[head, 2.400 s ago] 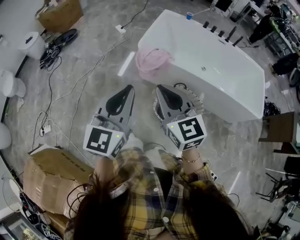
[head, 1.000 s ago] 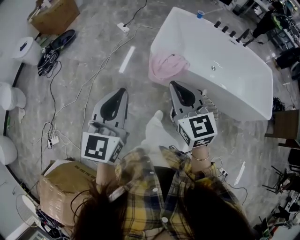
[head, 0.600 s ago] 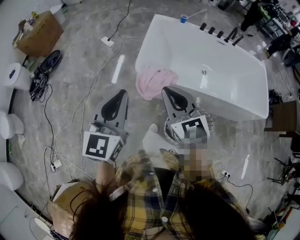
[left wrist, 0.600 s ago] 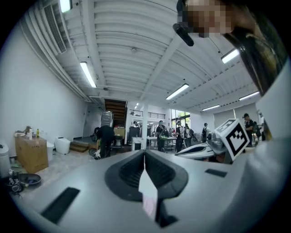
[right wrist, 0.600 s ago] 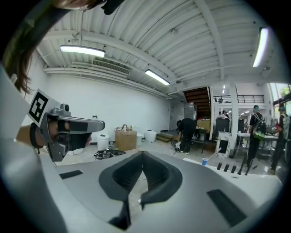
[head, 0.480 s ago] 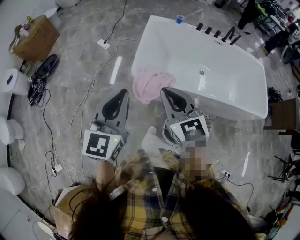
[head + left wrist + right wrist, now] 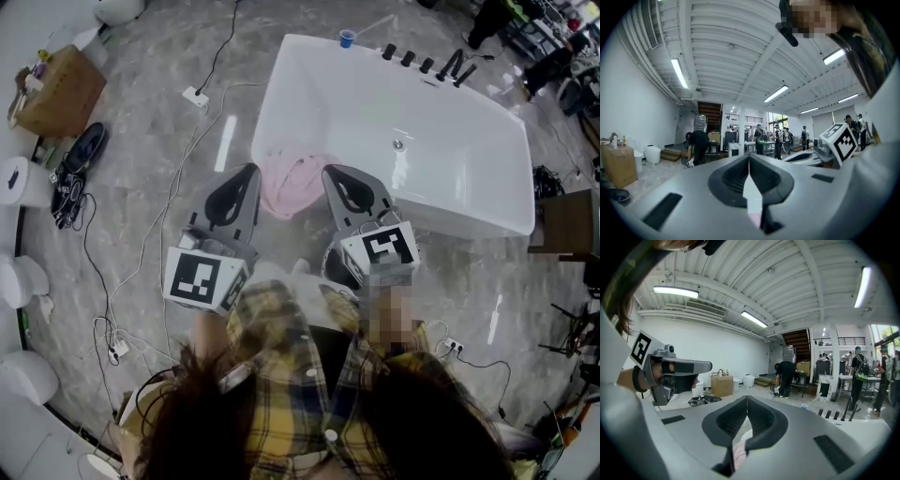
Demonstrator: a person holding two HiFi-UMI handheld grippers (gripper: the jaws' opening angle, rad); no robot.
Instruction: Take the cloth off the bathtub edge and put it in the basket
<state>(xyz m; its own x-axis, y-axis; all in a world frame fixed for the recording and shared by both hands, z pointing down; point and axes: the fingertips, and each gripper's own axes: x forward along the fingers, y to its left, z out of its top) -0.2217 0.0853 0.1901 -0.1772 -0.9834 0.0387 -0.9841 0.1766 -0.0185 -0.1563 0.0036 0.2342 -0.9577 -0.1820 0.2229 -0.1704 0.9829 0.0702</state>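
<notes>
A pink cloth point(image 7: 291, 183) lies draped over the near left edge of the white bathtub point(image 7: 450, 178). My left gripper point(image 7: 249, 172) is shut and empty, its tip just left of the cloth. The right gripper point(image 7: 330, 174), also shut and empty, has its tip at the cloth's right side by the tub wall. Both point about level toward the tub. A bit of pink cloth point(image 7: 738, 453) shows below the right gripper point(image 7: 746, 401). The left gripper point(image 7: 749, 161) looks out over the room. A wire basket point(image 7: 332, 267) on the floor is mostly hidden under the right gripper.
Black taps point(image 7: 422, 61) and a blue cup point(image 7: 347, 38) stand on the tub's far rim. Cables and a power strip point(image 7: 195, 96) run over the floor to the left. A cardboard box point(image 7: 56, 89) and shoes point(image 7: 70, 173) lie far left, dark furniture point(image 7: 567, 225) at right.
Both grippers have moved forward toward the tub, still shut. Their tips now flank the pink cloth, which was well ahead of them before.
</notes>
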